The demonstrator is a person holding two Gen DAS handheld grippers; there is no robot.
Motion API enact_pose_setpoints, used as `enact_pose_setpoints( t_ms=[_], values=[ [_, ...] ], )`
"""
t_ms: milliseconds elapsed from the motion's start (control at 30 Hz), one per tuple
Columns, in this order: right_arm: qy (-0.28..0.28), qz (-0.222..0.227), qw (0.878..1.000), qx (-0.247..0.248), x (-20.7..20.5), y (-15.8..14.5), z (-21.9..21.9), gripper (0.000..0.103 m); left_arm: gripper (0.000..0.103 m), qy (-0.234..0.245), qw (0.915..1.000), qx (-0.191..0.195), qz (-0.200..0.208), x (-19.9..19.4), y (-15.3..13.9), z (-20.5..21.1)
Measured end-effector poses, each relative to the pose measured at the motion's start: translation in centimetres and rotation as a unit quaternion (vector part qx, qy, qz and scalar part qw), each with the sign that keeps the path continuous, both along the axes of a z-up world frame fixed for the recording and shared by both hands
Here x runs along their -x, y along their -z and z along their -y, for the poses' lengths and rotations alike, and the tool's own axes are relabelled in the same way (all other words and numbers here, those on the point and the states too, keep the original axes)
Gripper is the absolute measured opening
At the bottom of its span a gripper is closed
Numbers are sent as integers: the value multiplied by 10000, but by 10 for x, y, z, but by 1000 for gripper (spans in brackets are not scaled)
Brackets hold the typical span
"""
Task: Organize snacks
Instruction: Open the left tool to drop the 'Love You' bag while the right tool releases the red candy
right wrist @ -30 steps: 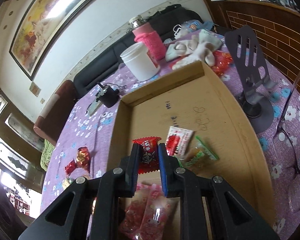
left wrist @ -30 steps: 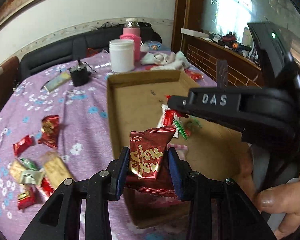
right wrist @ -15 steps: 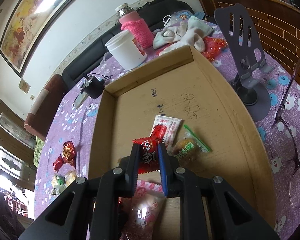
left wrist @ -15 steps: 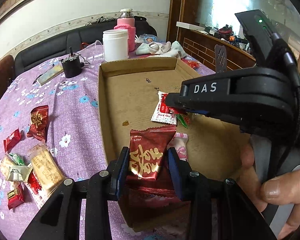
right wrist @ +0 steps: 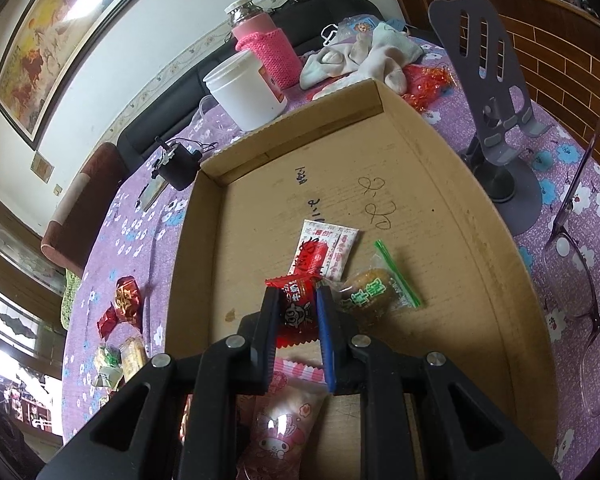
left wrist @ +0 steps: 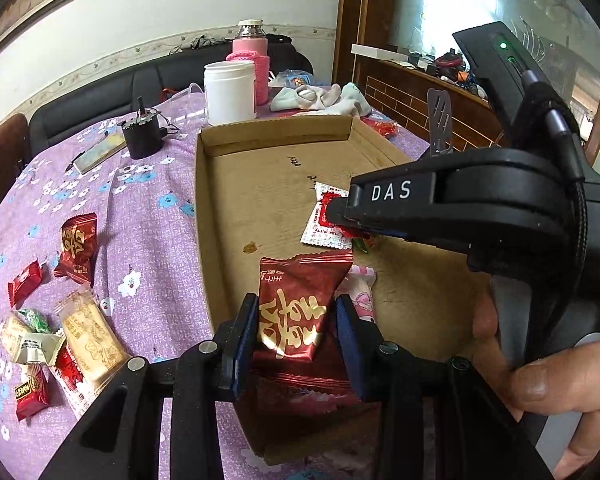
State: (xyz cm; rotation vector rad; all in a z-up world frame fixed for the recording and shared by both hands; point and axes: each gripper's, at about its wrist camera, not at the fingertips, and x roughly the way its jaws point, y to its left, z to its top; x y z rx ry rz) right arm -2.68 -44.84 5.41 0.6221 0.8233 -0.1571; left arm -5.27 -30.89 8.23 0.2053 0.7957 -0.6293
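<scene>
A shallow cardboard box (left wrist: 208,216) (right wrist: 496,264) lies on the purple flowered tablecloth. My left gripper (left wrist: 296,334) is shut on a dark red snack packet with gold lettering (left wrist: 296,312) over the box's near left part. My right gripper (right wrist: 298,320) is shut on a small red candy wrapper (right wrist: 298,300) low over the box floor; it also shows in the left wrist view (left wrist: 340,216). In the box lie a white and red sachet (right wrist: 328,250), a green-labelled cake (right wrist: 368,294) and a pink cartoon packet (right wrist: 284,424).
Several loose snacks (left wrist: 52,320) lie on the cloth left of the box. A white jar (left wrist: 230,92), a pink-sleeved flask (left wrist: 252,60), a black device (left wrist: 142,138) and socks (right wrist: 360,60) stand behind it. A grey phone stand (right wrist: 496,120) and glasses (right wrist: 588,320) lie to the right.
Both grippers have moved lower and forward over the box, each still holding its snack. The right gripper's red candy has come down near the white sachet.
</scene>
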Motion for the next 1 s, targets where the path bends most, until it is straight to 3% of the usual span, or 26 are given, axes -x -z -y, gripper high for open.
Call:
enact_pose_setpoints(
  t_ms=[1000],
  values=[
    [-23,-41,9999,122,-2,1,-2,19,41,26,9998,-45,170,9,-4,1]
  ],
)
